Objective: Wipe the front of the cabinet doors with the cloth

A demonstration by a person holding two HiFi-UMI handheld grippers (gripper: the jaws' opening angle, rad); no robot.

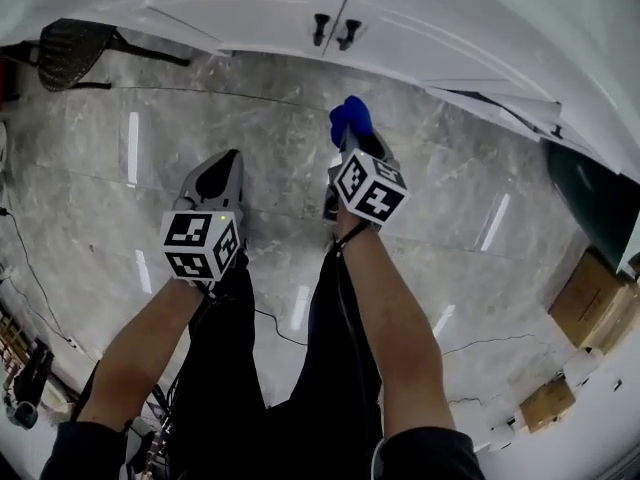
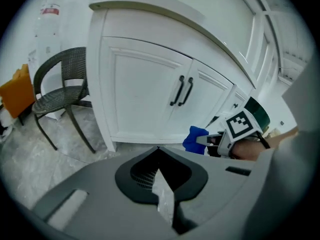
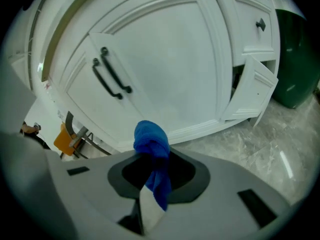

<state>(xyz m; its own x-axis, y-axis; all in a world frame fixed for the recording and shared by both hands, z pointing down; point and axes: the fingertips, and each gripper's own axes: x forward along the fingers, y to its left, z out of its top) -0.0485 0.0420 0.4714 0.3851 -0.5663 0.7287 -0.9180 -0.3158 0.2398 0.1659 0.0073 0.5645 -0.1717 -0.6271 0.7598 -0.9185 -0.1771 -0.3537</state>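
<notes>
The white cabinet (image 1: 250,13) has two doors with black handles (image 1: 333,30) where they meet. My right gripper (image 1: 352,140) is shut on a bunched blue cloth (image 1: 350,118), held a little short of the doors, below the handles. In the right gripper view the cloth (image 3: 151,139) sticks out of the jaws toward the door panel (image 3: 165,74), not touching it. My left gripper (image 1: 230,163) hangs to the left, farther from the cabinet. In the left gripper view its jaws (image 2: 159,149) are closed together with nothing between them, pointing at the cabinet's left door (image 2: 140,94).
A dark wicker chair (image 1: 70,48) stands left of the cabinet. Right of the doors, a small white door (image 3: 255,91) hangs ajar beside a dark green bin (image 1: 590,193). Cardboard boxes (image 1: 590,298) sit on the marble floor (image 1: 120,188) at right, and cables trail near my legs.
</notes>
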